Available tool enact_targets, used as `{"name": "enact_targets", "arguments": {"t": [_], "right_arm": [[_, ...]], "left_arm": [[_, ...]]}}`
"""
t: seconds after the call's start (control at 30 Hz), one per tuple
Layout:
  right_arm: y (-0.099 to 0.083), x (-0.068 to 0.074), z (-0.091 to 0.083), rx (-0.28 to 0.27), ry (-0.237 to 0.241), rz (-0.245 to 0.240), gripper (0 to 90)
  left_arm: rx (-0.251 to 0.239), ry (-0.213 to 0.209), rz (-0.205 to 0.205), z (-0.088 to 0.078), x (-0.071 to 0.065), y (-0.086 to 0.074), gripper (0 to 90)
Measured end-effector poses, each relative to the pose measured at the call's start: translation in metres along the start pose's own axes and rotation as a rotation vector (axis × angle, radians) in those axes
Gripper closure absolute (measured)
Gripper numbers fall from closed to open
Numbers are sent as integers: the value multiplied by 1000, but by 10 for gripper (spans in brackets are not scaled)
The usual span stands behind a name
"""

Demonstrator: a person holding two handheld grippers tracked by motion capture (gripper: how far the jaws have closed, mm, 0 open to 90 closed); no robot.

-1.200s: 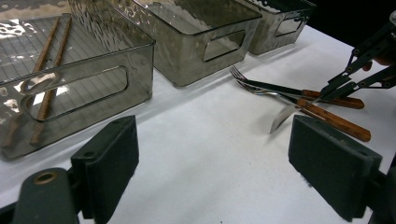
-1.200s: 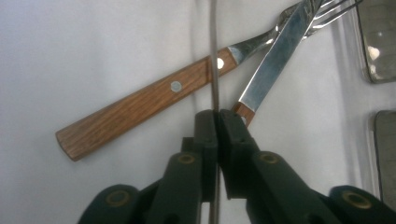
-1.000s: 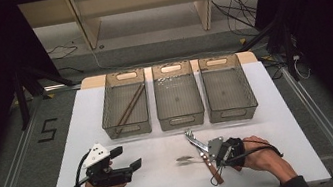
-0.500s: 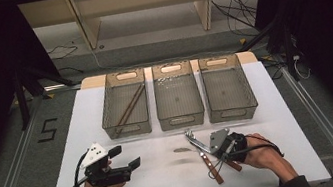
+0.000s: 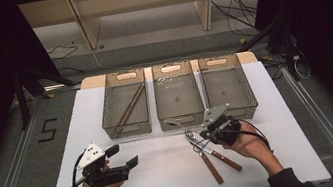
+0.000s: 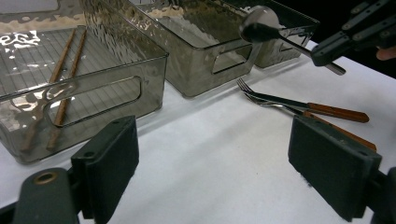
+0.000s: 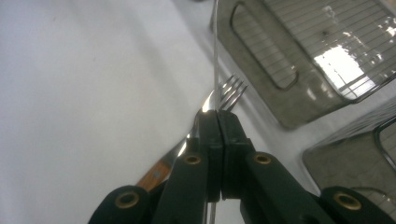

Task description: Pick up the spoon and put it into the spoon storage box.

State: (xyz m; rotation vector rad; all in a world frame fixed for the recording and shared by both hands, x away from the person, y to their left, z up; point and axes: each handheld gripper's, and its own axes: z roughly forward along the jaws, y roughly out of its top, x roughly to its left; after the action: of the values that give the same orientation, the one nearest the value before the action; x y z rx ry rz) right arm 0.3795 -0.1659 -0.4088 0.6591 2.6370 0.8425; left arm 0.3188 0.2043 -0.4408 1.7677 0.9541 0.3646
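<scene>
A metal spoon (image 6: 261,25) is clamped by its thin handle between the closed jaws of the right gripper (image 5: 209,130), lifted off the white table (image 5: 167,174), its bowl just in front of the middle bin (image 5: 177,94). In the right gripper view the handle runs straight up from the pressed-together jaws.

Below it on the table lie two wooden-handled forks (image 5: 212,154), side by side and touching, tines toward the bins.

Three smoky clear bins stand in a row at the far side. The left bin (image 5: 125,105) holds a pair of brown chopsticks (image 5: 130,105) lying aslant. The middle bin shows a few small glinting bits at its far end, too small to tell. The right bin (image 5: 226,84) shows its ribbed floor.

The left gripper (image 5: 126,156) rests near the table's front edge, jaws wide apart with nothing between them.
</scene>
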Motion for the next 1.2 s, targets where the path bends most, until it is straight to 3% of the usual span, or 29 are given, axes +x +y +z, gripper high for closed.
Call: {"name": "enact_targets", "arguments": {"t": [0.3,0.6,1.2], "right_arm": [[21,-14,8,-51,-6,112,900],[45,-27,13,-86,-9,179,900],[74,-57,25,-120,-38,327,900]], "left_arm": [[-15,4,0,-2,1,0,160],[-33,8,-2,-4,2,-1,159],[-49,20,-2,-6,4,-1,159]]}}
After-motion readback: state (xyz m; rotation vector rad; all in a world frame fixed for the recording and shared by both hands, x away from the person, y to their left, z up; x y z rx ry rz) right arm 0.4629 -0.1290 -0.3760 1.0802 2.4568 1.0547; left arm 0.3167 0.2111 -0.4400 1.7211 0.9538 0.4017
